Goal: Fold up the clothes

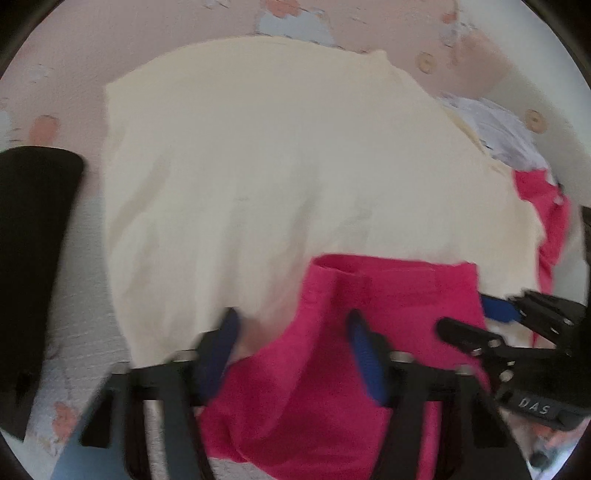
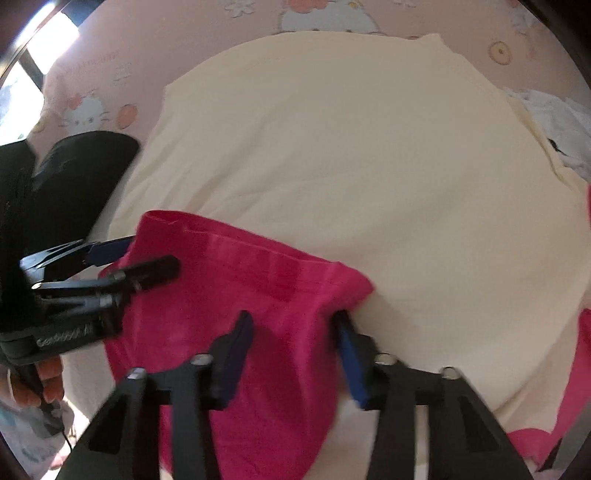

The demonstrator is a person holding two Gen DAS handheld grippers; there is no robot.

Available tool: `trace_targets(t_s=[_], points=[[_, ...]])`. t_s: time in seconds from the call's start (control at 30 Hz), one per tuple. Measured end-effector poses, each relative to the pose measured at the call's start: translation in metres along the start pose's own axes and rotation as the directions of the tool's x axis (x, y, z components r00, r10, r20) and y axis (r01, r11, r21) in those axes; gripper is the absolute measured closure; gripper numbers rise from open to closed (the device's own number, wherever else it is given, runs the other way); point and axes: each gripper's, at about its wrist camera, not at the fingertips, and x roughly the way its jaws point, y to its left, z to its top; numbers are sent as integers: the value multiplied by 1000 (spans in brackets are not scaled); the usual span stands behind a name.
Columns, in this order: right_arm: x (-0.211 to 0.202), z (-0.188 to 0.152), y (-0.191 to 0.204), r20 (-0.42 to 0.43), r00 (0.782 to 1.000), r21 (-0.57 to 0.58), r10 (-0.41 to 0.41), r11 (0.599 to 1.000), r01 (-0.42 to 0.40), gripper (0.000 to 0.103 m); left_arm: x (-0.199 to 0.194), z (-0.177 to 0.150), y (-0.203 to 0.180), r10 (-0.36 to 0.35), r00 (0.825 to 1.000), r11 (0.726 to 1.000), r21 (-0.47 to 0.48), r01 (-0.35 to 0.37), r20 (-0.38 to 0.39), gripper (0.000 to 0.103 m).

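A bright pink garment (image 1: 369, 295) lies bunched on the near edge of a large cream cloth (image 1: 258, 166) spread over the bed. My left gripper (image 1: 291, 317) has its blue pads on either side of a raised fold of the pink fabric, which fills the gap between them. In the right wrist view the same pink garment (image 2: 240, 280) tents up between my right gripper's (image 2: 293, 317) pads, gathered against the right one. The left gripper (image 2: 147, 254) grips the garment's far left edge there, and the right gripper (image 1: 465, 314) shows at the right in the left wrist view.
A black garment (image 2: 81, 173) lies to the left of the cream cloth (image 2: 351, 166). White clothes (image 2: 561, 118) are piled at the right, with more pink fabric (image 1: 546, 221) below them. The pink cartoon-print bedsheet (image 2: 221, 22) shows around the edges. A hand (image 2: 48, 380) holds the left gripper.
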Motion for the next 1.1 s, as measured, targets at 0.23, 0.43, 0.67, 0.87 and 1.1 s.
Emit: trace_targets(t_s=[0.23,0.43,0.67,0.87,1.1], points=[[-11,7,12,68,997,-130,-25,991,34,99,-6,10,-14,38,999,999,21,-38,3,93],[-29,30,28,148,988,-236,-41,969,76,99,-13,29,-15,76,997,995,70,-77,22,93],[-15,39,8,104,995,-107,6,994,5,99,4,34,15,57,998,998,-20,-58,-38,93],[-5,44,20,110,994,-128,6,992,8,99,13,33,20,99,994,994,-35,-101,-51,93],[10,52,11,54,999,-86,1,996,3,99,-4,38,37,-19,999,992,-124,15,-30,93]])
